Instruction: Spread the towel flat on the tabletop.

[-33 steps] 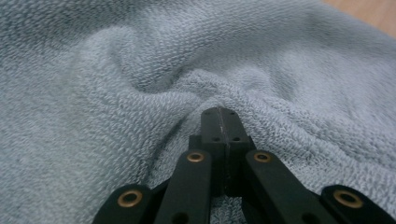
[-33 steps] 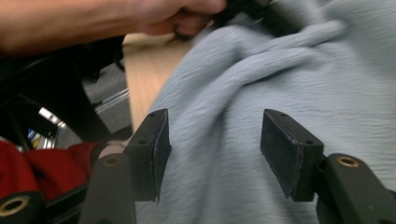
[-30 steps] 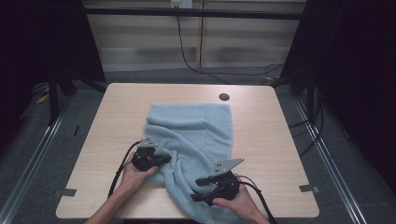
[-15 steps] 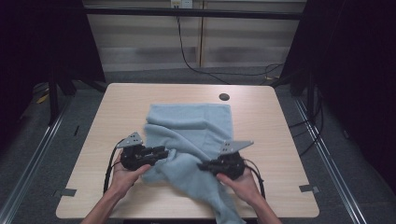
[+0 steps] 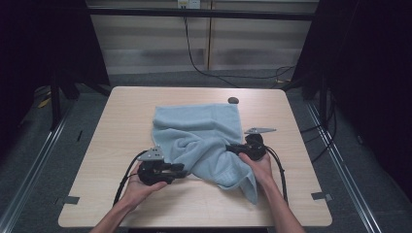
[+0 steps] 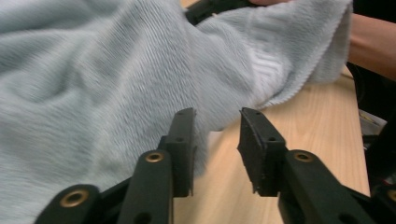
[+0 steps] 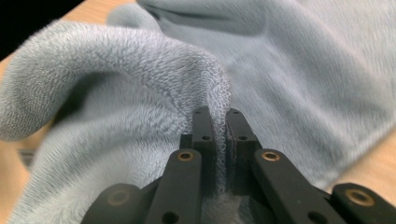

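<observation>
Left hand: the left hand (image 5: 141, 187) is coming in from the bottom left of the high view, forearm slanting up and right, its tongs lying level and pointing right at the towel's near edge.
Left tongs: the left tongs (image 6: 217, 140) have just been opening and are standing apart with bare table (image 6: 322, 121) between them, gripping nothing.
Right hand: the right hand (image 5: 260, 162) is reaching up from the bottom right, tongs pointing left.
Right tongs: the right tongs (image 7: 218, 128) are pinching a fold of towel.
Towel: the light blue towel (image 5: 201, 133) is lying rumpled at the table's middle, long axis running from upper left to lower right, a corner trailing toward the lower right.
</observation>
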Available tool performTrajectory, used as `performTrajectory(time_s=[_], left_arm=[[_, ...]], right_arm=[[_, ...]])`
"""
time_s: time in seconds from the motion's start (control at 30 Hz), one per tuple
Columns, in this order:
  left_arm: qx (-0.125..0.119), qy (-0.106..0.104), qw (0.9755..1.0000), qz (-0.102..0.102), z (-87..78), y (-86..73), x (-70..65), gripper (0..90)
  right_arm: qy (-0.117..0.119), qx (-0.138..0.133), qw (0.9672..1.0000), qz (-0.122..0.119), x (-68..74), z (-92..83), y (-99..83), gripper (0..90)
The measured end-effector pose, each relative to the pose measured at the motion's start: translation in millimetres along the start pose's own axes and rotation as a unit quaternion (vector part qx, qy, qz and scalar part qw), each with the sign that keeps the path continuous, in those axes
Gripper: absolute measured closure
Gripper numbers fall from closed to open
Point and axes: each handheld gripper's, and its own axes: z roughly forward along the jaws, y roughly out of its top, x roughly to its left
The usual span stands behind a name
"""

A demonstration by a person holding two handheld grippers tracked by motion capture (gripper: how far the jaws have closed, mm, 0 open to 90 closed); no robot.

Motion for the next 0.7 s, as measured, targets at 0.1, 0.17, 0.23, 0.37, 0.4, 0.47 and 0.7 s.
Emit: performTrajectory(time_s=[0.1, 0.17, 0.23, 0.37, 0.4, 0.47, 0.7], left_arm=[[0.02, 0.008, 0.9997, 0.007, 12.9, 1.2, -0.4, 59.2], [0.034, 0.029, 0.9989, 0.012, 20.9, -0.8, 4.9, 56.2], [0.04, 0.05, 0.998, -0.001, 24.2, -3.2, 12.6, 54.0], [0.032, 0.054, 0.9978, -0.02, 20.8, -3.6, 21.2, 50.8], [0.03, 0.054, 0.9978, -0.023, 19.8, -3.8, 23.1, 50.8], [0.026, 0.058, 0.9977, -0.025, 18.2, -3.4, 23.5, 51.0], [0.009, 0.073, 0.9967, -0.033, 7.3, -2.9, 25.9, 53.1]], right_arm=[[0.002, 0.006, 1.0, 0.003, -8.6, 3.5, -7.5, 83.0], [0.001, 0.003, 0.9999, 0.015, -14.4, 1.9, -8.7, 78.3], [-0.005, 0.009, 0.9999, 0.012, -13.0, -0.4, -7.3, 70.4], [-0.01, -0.014, 0.9998, -0.002, -6.1, -19.9, 0.3, 52.3], [-0.007, -0.025, 0.9996, -0.007, -1.8, -28.0, 3.3, 50.5], [-0.008, -0.054, 0.9984, -0.017, 9.4, -45.8, 9.0, 47.5], [0.056, -0.039, 0.9952, -0.071, 58.7, -65.1, -0.7, 49.9]])
